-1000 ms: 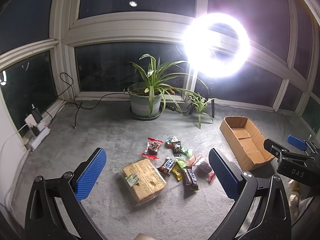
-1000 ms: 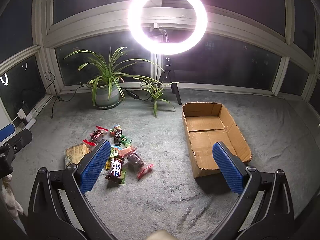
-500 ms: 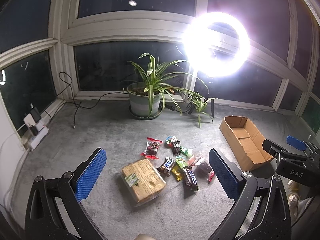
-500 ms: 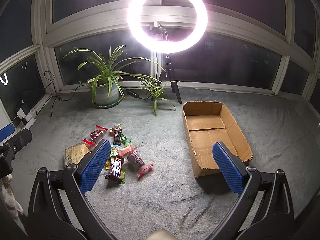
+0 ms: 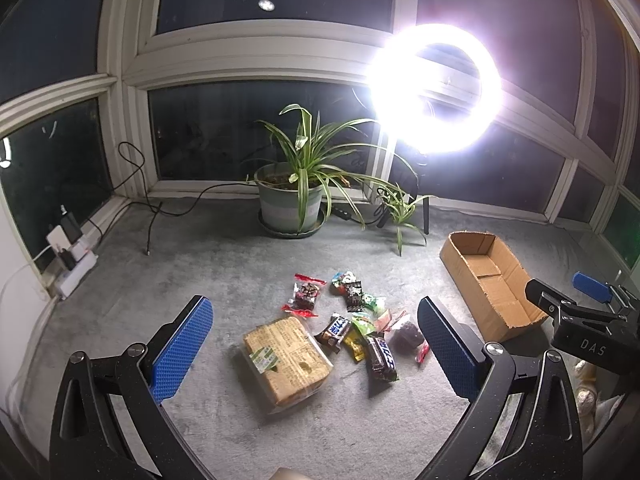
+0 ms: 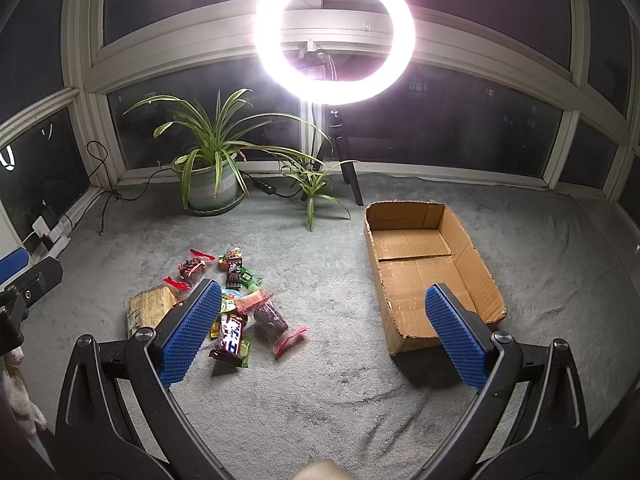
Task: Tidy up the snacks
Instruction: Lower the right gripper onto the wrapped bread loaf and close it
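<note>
Grey carpet (image 5: pixel 160 288) is carrying light, crinkly snack packets (image 5: pixel 352 320); left gripper (image 5: pixel 316 344) and right gripper (image 6: pixel 324 332) are hovering, jaws apart; pinching a wrapper's sealed end looks safest.

The carpet (image 6: pixel 320 380) is showing a pale grey. The cardboard box (image 6: pixel 472 264) is showing plain brown. The left gripper (image 5: pixel 316 344) and the right gripper (image 6: pixel 324 332) are wearing blue, dimple-textured pads on black frames. The large pack (image 5: pixel 286 356) is showing tan under clear wrap, with a green-and-white label. A chocolate bar (image 5: pixel 382 358) is showing dark brown with blue-and-white lettering. One packet (image 5: pixel 306 294) is showing red edges around a dark filling. The pot (image 5: pixel 288 202) is looking grey-green; the plant's leaves (image 5: pixel 308 152) are showing green with pale stripes.
</note>
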Motion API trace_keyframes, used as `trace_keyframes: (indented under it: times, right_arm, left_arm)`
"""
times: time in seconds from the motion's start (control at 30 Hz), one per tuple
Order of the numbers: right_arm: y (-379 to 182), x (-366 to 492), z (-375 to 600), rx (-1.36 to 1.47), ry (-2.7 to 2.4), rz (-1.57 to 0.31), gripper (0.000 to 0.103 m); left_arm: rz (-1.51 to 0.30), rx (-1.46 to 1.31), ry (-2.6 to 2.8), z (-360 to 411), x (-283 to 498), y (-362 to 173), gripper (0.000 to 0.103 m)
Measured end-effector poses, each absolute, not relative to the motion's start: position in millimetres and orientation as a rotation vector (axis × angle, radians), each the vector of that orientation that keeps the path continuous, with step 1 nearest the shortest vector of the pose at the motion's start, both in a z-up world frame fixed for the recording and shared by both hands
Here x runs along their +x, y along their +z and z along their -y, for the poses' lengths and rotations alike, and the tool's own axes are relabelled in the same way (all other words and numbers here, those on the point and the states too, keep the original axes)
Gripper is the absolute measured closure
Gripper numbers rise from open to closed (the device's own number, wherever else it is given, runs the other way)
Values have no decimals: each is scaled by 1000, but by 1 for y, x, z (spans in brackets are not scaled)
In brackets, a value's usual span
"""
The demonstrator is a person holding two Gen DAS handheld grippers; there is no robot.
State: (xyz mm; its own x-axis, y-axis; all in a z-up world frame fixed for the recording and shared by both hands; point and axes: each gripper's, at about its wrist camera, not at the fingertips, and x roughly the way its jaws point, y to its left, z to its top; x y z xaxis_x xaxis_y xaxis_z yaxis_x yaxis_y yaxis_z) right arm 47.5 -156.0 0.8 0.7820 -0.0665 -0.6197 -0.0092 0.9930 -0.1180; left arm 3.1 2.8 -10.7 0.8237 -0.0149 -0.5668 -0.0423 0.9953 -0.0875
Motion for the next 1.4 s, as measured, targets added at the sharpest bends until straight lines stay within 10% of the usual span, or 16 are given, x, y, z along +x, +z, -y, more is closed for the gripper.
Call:
trace_keyframes:
  times: [0.93, 1.4]
  right_arm:
    - [-45, 85, 123, -97, 211, -768, 0]
    - [-113, 135, 70, 60, 547, -1086, 31]
  left_arm:
    - [-745, -241, 31, -62, 9, -69, 7]
    - [-893, -461, -68, -94, 16, -128, 38]
